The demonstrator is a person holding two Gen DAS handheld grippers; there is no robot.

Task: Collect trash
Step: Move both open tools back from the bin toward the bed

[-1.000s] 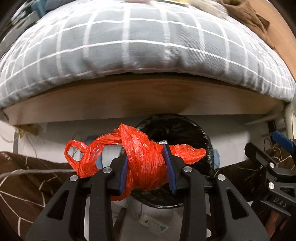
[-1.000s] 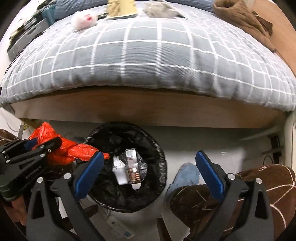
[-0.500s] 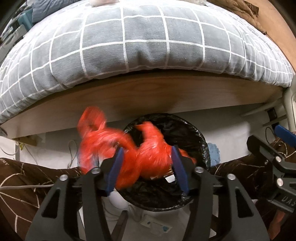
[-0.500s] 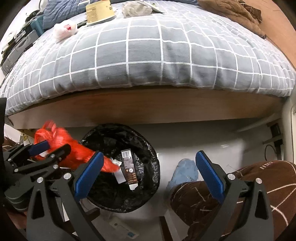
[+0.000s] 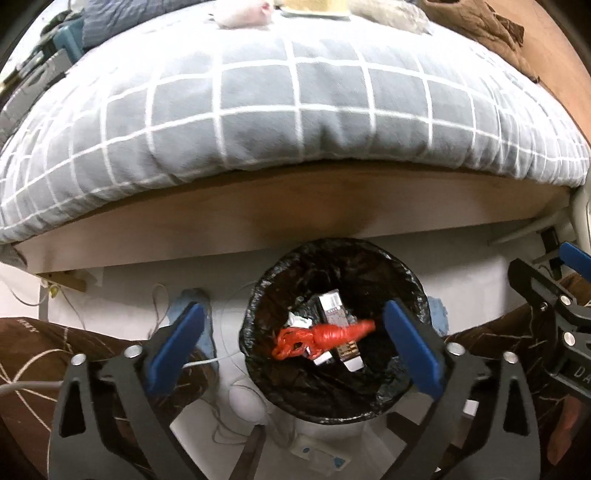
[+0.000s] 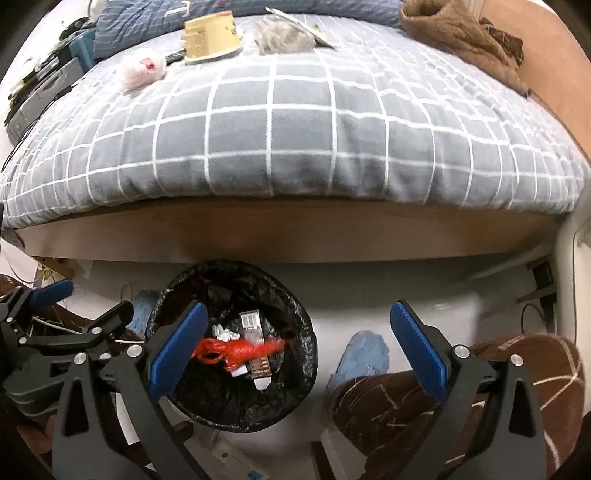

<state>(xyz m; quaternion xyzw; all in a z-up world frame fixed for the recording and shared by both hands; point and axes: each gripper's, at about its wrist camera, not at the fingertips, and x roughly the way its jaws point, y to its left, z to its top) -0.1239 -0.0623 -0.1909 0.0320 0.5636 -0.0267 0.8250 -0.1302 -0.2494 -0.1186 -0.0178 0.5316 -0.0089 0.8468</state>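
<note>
Red plastic bag point(image 5: 323, 338) lying in black-lined bin point(image 5: 417, 291); left gripper point(image 5: 293, 349) and right gripper point(image 6: 299, 350) both wide, empty. Left: paper tub point(image 6: 211, 35), pinkish wad point(image 6: 140, 68) at twelve o'clock on bed point(image 6: 295, 129).

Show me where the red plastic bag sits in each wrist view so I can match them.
Left wrist: red plastic bag lies inside the black-lined trash bin, lower centre.
Right wrist: red plastic bag in the same bin, lower left of centre.
Shared landmark: grey checked duvet above.
</note>
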